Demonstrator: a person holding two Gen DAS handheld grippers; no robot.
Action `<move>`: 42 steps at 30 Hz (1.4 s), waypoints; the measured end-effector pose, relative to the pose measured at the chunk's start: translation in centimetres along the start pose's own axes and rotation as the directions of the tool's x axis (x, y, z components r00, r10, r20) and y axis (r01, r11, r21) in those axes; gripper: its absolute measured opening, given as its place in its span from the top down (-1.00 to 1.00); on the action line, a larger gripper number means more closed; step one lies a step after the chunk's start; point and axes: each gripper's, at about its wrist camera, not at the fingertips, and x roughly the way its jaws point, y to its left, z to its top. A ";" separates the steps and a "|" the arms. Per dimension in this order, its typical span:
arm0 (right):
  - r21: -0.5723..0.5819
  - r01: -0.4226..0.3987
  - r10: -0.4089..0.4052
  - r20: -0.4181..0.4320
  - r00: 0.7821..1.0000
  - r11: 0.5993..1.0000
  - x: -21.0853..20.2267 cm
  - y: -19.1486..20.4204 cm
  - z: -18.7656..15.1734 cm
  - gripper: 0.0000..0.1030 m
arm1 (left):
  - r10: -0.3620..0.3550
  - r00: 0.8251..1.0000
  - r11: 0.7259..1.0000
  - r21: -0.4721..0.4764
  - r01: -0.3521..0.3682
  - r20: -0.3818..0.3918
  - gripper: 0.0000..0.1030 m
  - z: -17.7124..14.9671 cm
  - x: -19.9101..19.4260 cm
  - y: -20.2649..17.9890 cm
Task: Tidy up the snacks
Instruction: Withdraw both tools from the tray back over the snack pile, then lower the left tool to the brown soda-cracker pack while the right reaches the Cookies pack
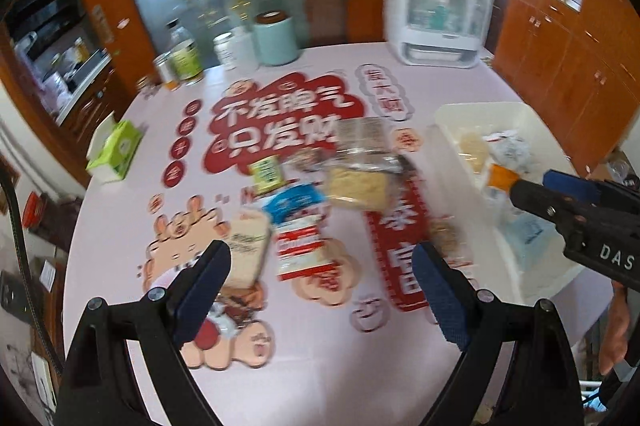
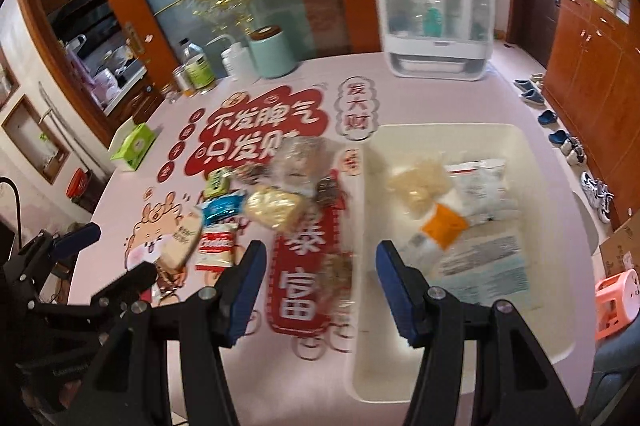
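Several snack packets lie in the middle of the pink printed tablecloth: a red-and-white packet (image 1: 301,250), a blue packet (image 1: 294,203), a beige packet (image 1: 247,250), a small green packet (image 1: 266,173) and a clear bag of yellow biscuits (image 1: 358,182). A white tray (image 2: 536,306) at the right holds several packets, one with an orange label (image 2: 442,228). My left gripper (image 1: 320,290) is open and empty above the table, near the packets. My right gripper (image 2: 320,290) is open and empty, over the tray's left edge.
A white appliance with a clear door (image 1: 438,12) stands at the table's far side. Jars, bottles and a mint canister (image 1: 276,38) stand at the far left. A green tissue box (image 1: 116,152) sits at the left edge. Wooden cabinets (image 2: 592,58) line the right wall.
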 end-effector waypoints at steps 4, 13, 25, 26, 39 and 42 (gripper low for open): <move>-0.018 -0.007 0.007 -0.031 0.999 1.000 1.9 3.2 0.0 -0.12 | 0.016 0.999 0.999 -0.041 -0.017 -0.030 -0.77 -0.5 1.6 4.6; 0.012 -0.012 0.014 -0.117 0.993 1.000 8.2 8.7 -0.3 -0.12 | -0.029 0.987 0.997 -0.070 0.018 -0.156 -0.77 -1.9 8.7 10.7; 0.065 0.016 -0.001 -0.224 0.975 0.998 17.4 11.0 -0.3 -0.12 | -0.095 0.954 0.992 -0.101 0.069 -0.284 -0.77 -2.8 18.3 12.7; 0.065 0.013 0.003 -0.232 0.973 0.998 18.0 11.1 -0.2 -0.12 | -0.096 0.951 0.993 -0.098 0.069 -0.295 -0.77 -2.9 19.1 12.8; 0.005 -0.016 0.017 -0.363 0.932 1.000 24.1 14.7 -0.2 -0.12 | -0.102 0.938 0.993 -0.095 0.075 -0.330 -0.77 -3.4 21.9 13.9; -0.016 -0.015 0.008 -0.383 0.924 1.000 24.8 15.3 -0.2 -0.13 | -0.103 0.938 0.993 -0.092 0.076 -0.331 -0.77 -3.5 21.8 14.0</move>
